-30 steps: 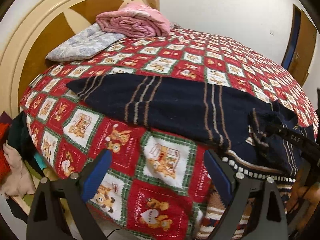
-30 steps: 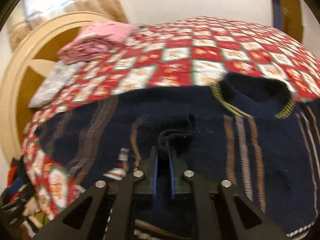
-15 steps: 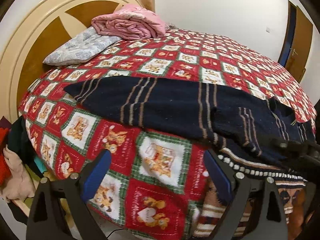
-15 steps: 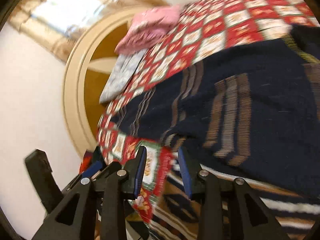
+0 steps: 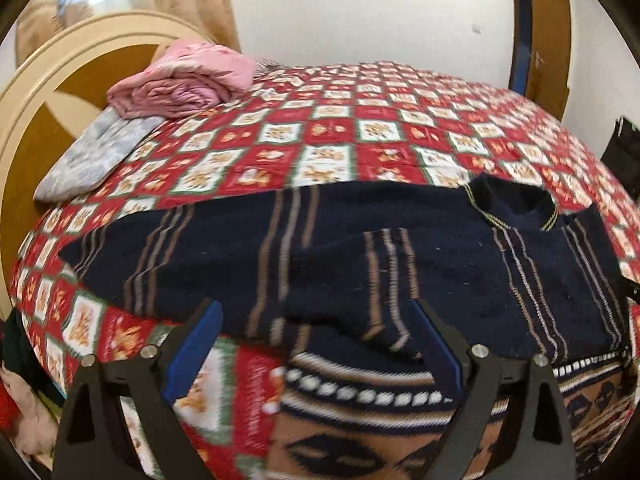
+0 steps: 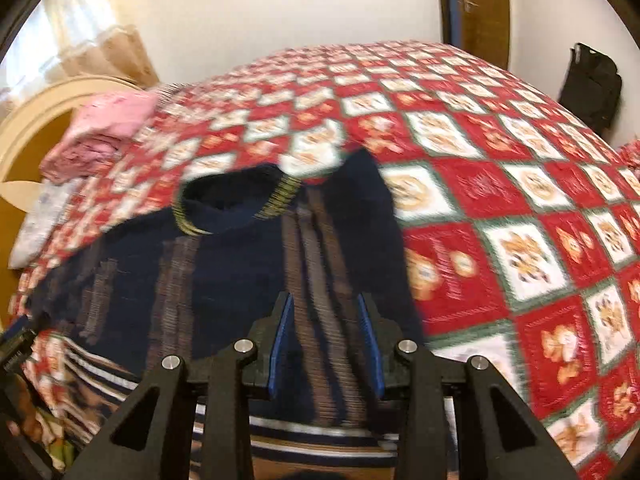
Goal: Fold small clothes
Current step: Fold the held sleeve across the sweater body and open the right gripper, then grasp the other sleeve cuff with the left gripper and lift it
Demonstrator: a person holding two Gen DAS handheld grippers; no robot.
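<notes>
Both your left gripper [image 5: 316,346] and right gripper [image 6: 325,340] had fingers released, grasping nothing; the sweater [image 5: 400,264] overhung the bed [image 5: 340,136] edge and could have slid off.

- A bed [image 5: 344,128] fills the room, covered by a red, white and green patchwork quilt [image 6: 500,184].
- Cream arched headboard [image 5: 44,92] with brown panels stands at left.
- Beige curtains [image 5: 208,4] hang over a bright window.
- White wall [image 5: 360,12]; a brown wooden door [image 5: 548,36] at right.
- A black bag [image 6: 592,84] hangs near the door.
</notes>
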